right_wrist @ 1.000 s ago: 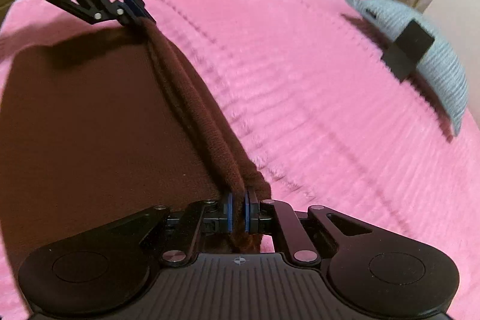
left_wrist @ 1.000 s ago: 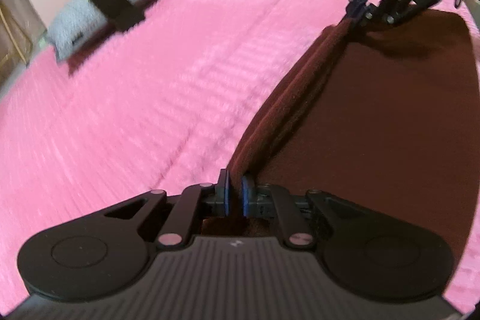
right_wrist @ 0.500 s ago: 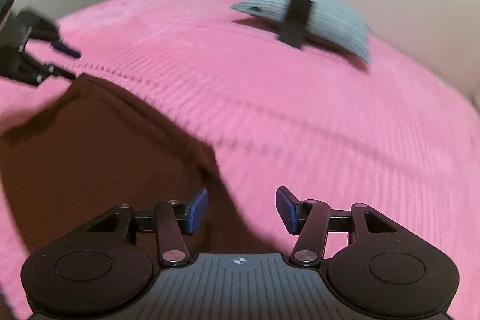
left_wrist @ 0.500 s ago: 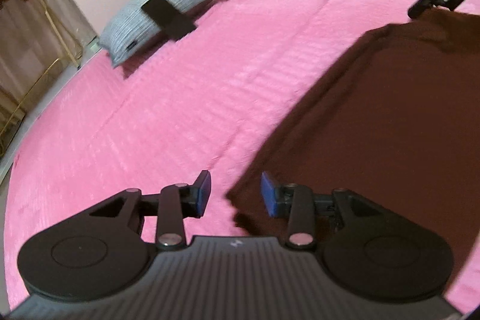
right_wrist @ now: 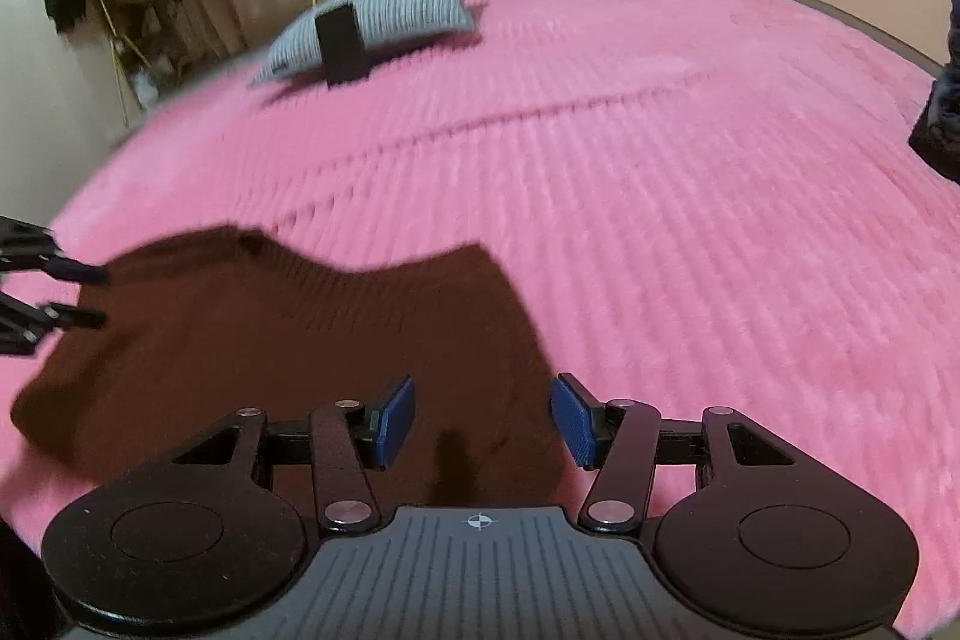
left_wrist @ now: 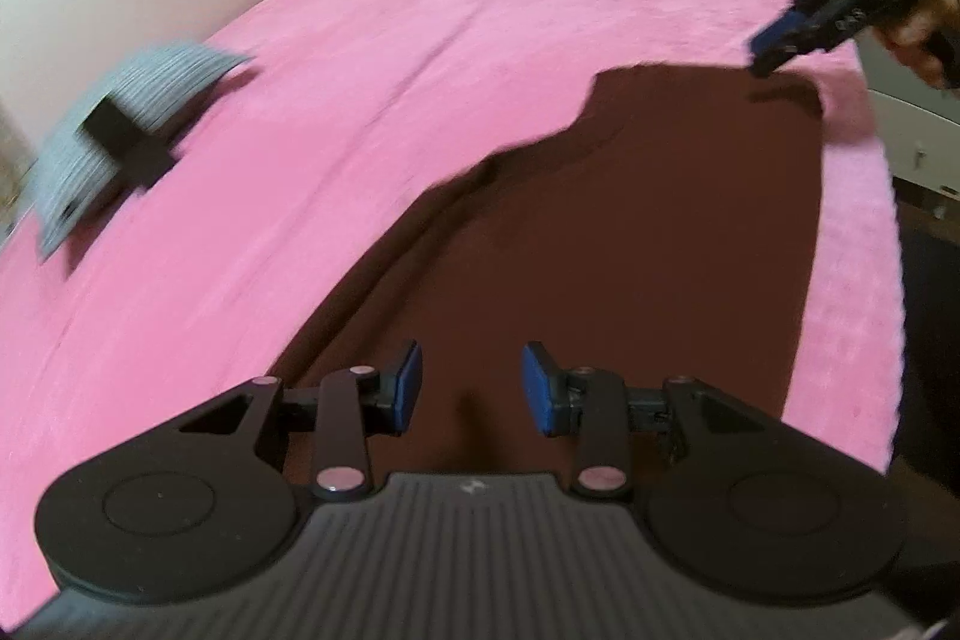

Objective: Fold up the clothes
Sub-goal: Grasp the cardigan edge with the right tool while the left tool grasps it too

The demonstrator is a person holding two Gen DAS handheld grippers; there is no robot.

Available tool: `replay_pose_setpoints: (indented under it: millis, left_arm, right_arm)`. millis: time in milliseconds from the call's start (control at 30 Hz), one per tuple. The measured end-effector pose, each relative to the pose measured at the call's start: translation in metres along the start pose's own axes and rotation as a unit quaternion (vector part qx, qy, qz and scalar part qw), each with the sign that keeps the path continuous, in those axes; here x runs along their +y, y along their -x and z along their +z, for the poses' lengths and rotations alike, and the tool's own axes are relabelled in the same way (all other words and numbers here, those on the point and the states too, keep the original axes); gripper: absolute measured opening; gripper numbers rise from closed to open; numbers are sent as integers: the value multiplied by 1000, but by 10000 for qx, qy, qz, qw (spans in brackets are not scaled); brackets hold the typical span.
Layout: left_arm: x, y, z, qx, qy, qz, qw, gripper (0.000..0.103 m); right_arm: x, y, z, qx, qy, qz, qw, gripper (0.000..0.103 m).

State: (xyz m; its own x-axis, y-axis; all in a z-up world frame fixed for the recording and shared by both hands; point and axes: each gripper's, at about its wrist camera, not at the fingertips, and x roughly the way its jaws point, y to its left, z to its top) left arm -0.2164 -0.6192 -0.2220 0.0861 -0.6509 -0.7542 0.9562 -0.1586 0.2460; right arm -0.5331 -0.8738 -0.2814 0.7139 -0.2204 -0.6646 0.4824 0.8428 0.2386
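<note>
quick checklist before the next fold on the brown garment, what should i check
1. Left gripper open and empty: ok.
2. Right gripper open and empty: ok.
3. Brown garment lying on the pink blanket: ok.
4. Garment's far edge straight: not ok, it looks jagged and rumpled.
5. Pillow away from the garment: ok.
6. Garment fully flat with no hidden creases: cannot tell, picture is blurred.
</note>
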Motion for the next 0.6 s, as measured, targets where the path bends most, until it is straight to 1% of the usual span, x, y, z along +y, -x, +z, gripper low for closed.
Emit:
replay_pose_setpoints:
  millis: [133, 233, 267, 300, 333, 400, 433, 467, 500, 533, 567, 600]
  left_arm:
    - [-17, -35, 40, -51, -250, -222, 9994, 33]
    - [-23, -62, 63, -80, -389, -329, 9987, 33]
    - [-24, -70, 69, -89, -445, -366, 9983, 33]
    - [-27, -78, 74, -42, -527, -387, 9979, 33]
    - [-29, -87, 78, 9, -610, -407, 9973, 33]
    - [-31, -102, 81, 154, -729, -421, 9963, 32]
    - [-32, -107, 81, 233, -779, -435, 9957, 32]
    - [-32, -113, 80, 312, -829, -448, 9951, 30]
    - [-33, -115, 79, 341, -848, -492, 9946, 23]
    - [-34, -113, 78, 333, -850, -496, 9946, 18]
    - [-34, -112, 77, 324, -851, -497, 9946, 10]
    - [-35, -110, 76, 314, -853, -498, 9946, 7]
  right_arm:
    - [-8, -23, 19, 39, 267, 309, 9992, 54]
    - [-18, -51, 31, 136, 349, 500, 9980, 53]
    - [-20, -61, 33, 187, 375, 534, 9977, 49]
    - [-23, -70, 34, 242, 408, 565, 9973, 40]
    - [-23, -74, 34, 305, 482, 566, 9968, 26]
    - [-21, -75, 31, 328, 624, 461, 9964, 25]
    - [-20, -74, 30, 308, 691, 410, 9963, 14]
    - [-19, -73, 29, 287, 760, 363, 9960, 12]
    - [-17, -70, 28, 260, 848, 334, 9955, 11]
    - [-14, -67, 28, 219, 958, 310, 9947, 9]
    - [-11, -66, 29, 150, 1081, 273, 9937, 8]
    - [-9, -63, 31, 49, 1174, 254, 9927, 7]
